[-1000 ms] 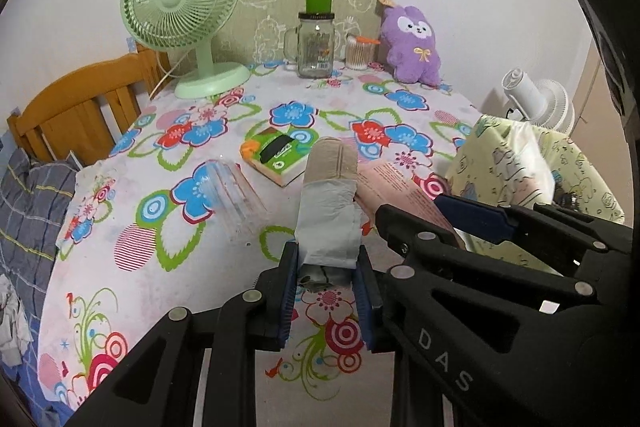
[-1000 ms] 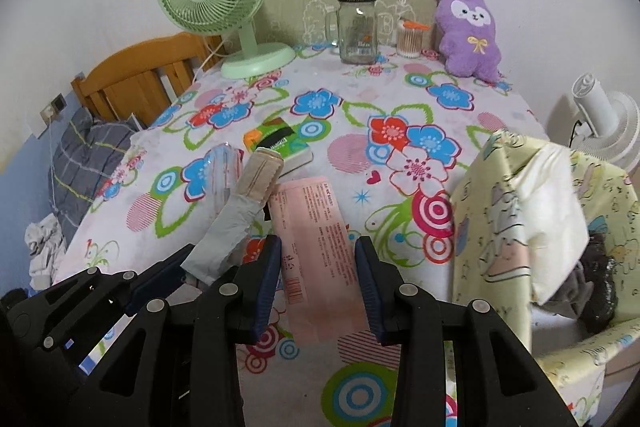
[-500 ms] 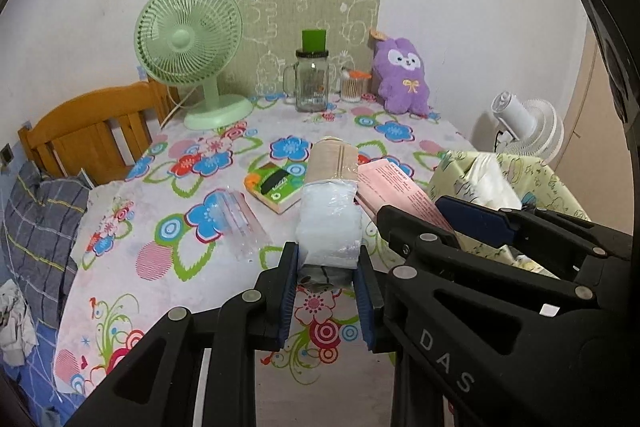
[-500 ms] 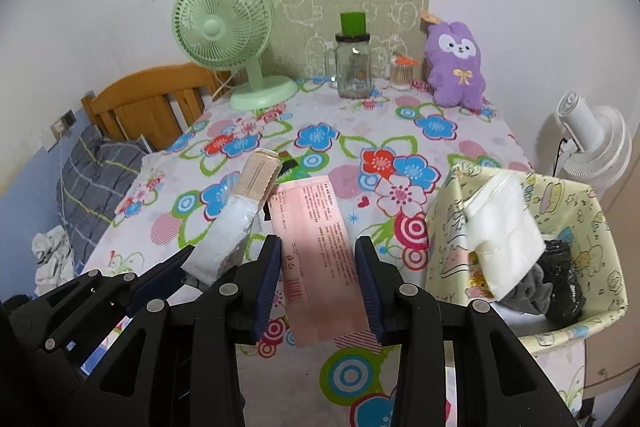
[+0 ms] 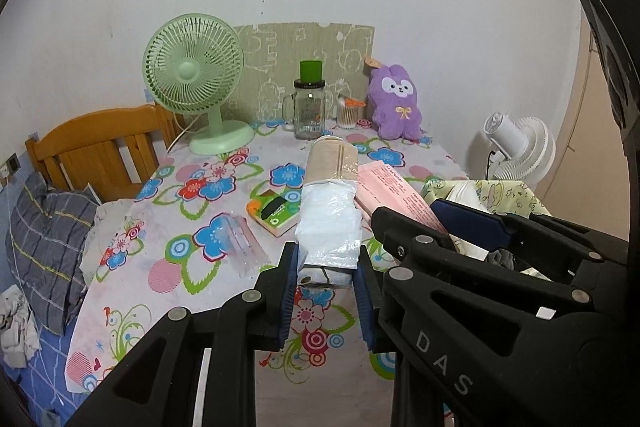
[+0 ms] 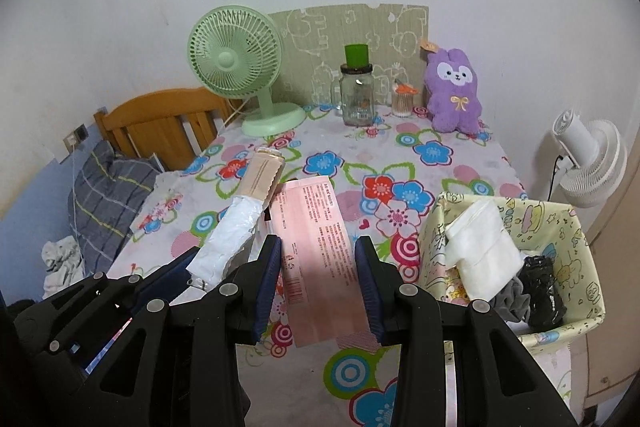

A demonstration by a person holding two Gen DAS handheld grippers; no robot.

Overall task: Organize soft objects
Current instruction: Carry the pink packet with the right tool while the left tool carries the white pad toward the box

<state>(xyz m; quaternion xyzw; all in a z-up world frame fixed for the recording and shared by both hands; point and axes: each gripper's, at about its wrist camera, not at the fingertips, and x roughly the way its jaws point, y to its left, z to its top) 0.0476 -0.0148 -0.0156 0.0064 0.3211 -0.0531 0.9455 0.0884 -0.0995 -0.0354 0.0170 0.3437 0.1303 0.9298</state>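
Observation:
My left gripper [image 5: 326,267] is shut on the near end of a beige roll in a clear plastic bag [image 5: 328,211], held up off the flowered table [image 5: 192,267] and pointing away from me. The right gripper [image 6: 318,255] is shut on a flat pink packet [image 6: 320,247], also held above the table. The two items hang side by side; the roll [image 6: 240,223] is left of the packet. At the right stands a yellow printed fabric basket [image 6: 560,227] holding a folded white cloth [image 6: 484,247] and dark soft items [image 6: 540,291].
On the table lie a green tissue pack [image 5: 274,213] and a clear plastic packet [image 5: 240,243]. At the back stand a green fan [image 5: 196,83], a glass jar [image 5: 310,115] and a purple plush [image 5: 396,107]. A wooden chair [image 5: 100,147] is left, a white fan [image 6: 588,163] right.
Both grippers have risen and drawn back from the table, each carrying its item. The roll and the pink packet now hang higher above the cloth, and more of the room shows.

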